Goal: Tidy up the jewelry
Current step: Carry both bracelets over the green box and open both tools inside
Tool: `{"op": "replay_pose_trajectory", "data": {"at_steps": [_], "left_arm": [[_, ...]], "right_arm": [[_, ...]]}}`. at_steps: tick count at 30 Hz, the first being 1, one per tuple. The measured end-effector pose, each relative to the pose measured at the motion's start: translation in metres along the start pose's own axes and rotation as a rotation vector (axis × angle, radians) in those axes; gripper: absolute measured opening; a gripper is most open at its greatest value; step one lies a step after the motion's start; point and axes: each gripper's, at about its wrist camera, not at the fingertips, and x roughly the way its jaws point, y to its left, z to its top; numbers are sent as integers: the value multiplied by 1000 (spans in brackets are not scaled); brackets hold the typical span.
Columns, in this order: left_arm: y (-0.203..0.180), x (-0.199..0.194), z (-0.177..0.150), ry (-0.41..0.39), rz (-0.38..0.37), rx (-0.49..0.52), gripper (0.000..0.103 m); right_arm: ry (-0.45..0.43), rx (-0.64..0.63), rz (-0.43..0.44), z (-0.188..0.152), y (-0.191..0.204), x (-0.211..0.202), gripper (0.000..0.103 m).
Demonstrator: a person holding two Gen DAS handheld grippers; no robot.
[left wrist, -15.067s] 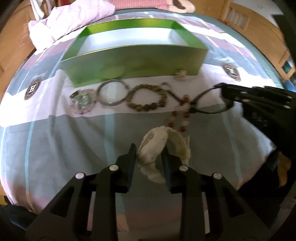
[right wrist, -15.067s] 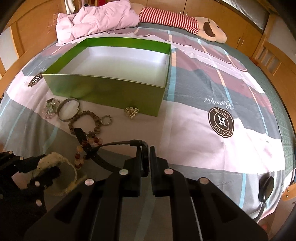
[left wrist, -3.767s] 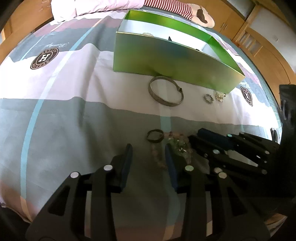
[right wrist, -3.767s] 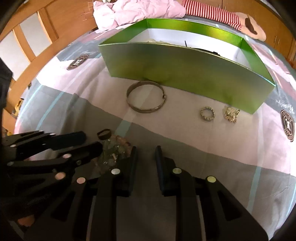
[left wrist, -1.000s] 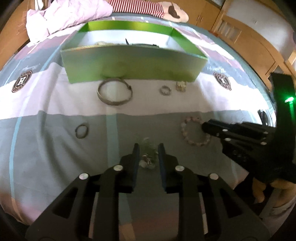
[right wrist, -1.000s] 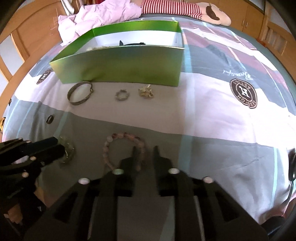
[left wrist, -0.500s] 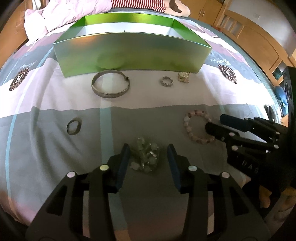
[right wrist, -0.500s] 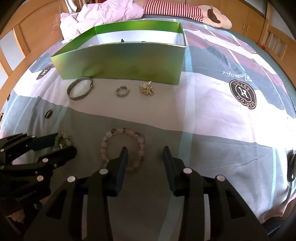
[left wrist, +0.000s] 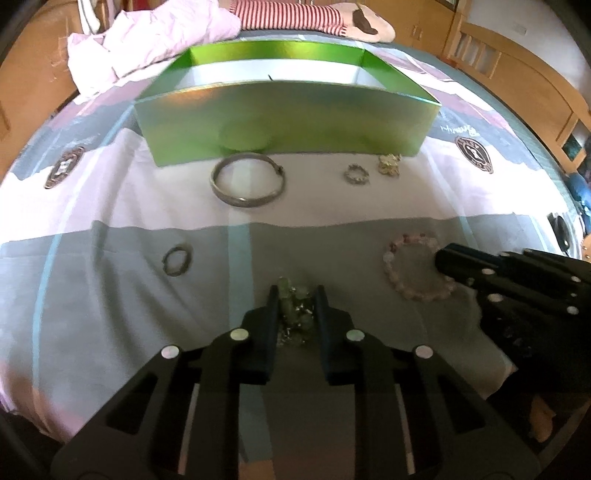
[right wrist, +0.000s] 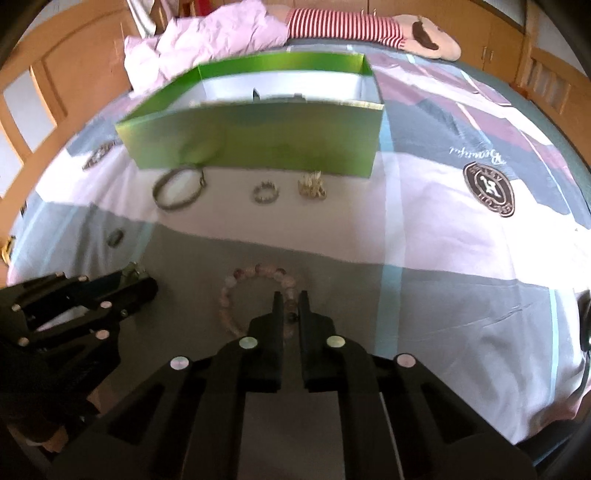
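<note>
My left gripper (left wrist: 295, 291) is shut on a pale green bead bracelet (left wrist: 293, 310) lying on the grey bedsheet. My right gripper (right wrist: 290, 295) is shut on the near side of a pink bead bracelet (right wrist: 255, 275), which also shows in the left wrist view (left wrist: 410, 258). The green box (left wrist: 288, 118) stands at the back; something dark pokes up inside it (right wrist: 255, 95). In front of the box lie a silver bangle (left wrist: 247, 179), a small ring (left wrist: 356, 174) and a gold trinket (left wrist: 389, 164). A small dark ring (left wrist: 178, 259) lies to the left.
A crumpled pink blanket (left wrist: 147, 40) and a striped plush toy (left wrist: 314, 18) lie behind the box. Wooden bed frame and furniture (left wrist: 517, 74) edge the bed on the right. A dark object (right wrist: 585, 325) sits at the right edge of the bed.
Both grippers have closed from open within the last half second: the left on the green bead bracelet, the right on the pink bead bracelet. Both moved slightly forward and down.
</note>
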Motion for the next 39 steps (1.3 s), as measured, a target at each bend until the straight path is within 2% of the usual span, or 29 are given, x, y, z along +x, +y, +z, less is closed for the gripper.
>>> {"op": "replay_pose_trajectory", "data": {"at_steps": [13,20,25,29,31,36,39], "left_arm": [[16,-81,38,-214,37,-81,18],[19,-117,89,-322,39,-94,18],[24,-123,137,-377,54,-85,18],[30,-104,169,-355,75,-81,18],[33,-87,179,-331,89,-76,18],[41,-35,190,-254,98,-75,18],[44,-9,190,-215,95,-70,18]], "right_arm": [[-232,104,54,43,4,-86,8],[-367,117,52,91,8,-123,8],[-436,116,51,135,7,-129,8],[-415,133,61,164,2,-104,8],[-369,141,59,174,-1,-79,8],[-241,157,40,176,-6,-12,8],[-195,145,22,173,-6,18,8]]}}
